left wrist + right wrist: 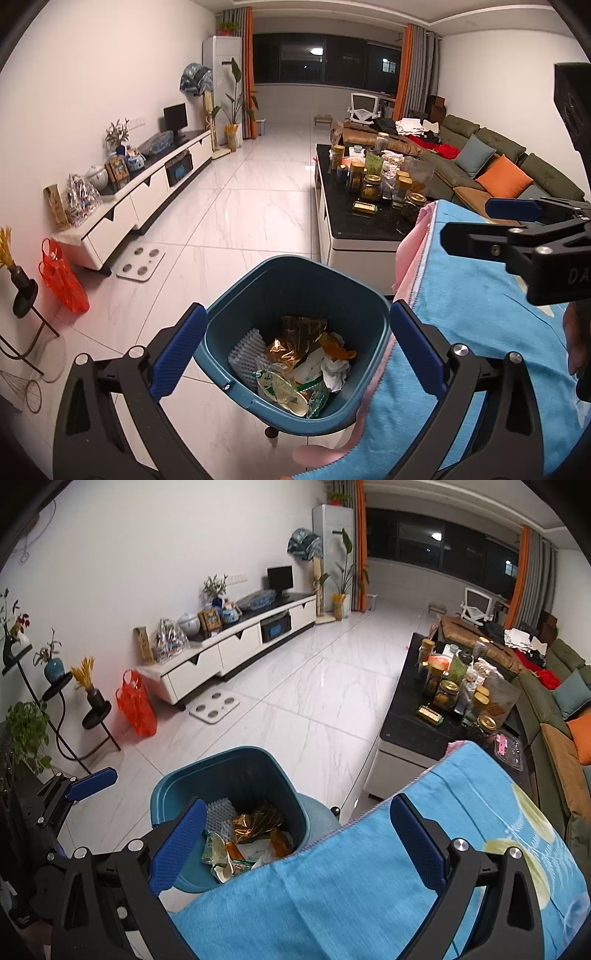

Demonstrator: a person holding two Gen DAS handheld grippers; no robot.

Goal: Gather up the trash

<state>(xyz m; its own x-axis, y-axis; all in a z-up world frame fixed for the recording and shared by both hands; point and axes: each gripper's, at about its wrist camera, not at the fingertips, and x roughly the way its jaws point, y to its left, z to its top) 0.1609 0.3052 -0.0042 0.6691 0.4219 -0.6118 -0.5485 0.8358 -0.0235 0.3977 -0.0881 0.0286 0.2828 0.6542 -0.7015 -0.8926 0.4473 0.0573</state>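
Observation:
A dark blue trash bin (295, 280) stands on the white tiled floor, holding wrappers, crumpled paper and a white mesh sleeve (291, 365). My left gripper (295, 354) is open and empty, directly above the bin's mouth. The bin also shows in the right wrist view (236, 771), with its trash (247, 838) partly hidden by a blue towel (369, 867). My right gripper (295, 842) is open and empty, above the bin's right rim and the towel's edge. It also shows in the left wrist view (491, 225), at the right edge.
A blue and pink towel (480, 332) covers a surface right of the bin. A black coffee table (354, 218) with several jars stands beyond, a green sofa (498, 162) behind it. A white scale (140, 262), red bag (62, 280) and TV cabinet (140, 199) are left.

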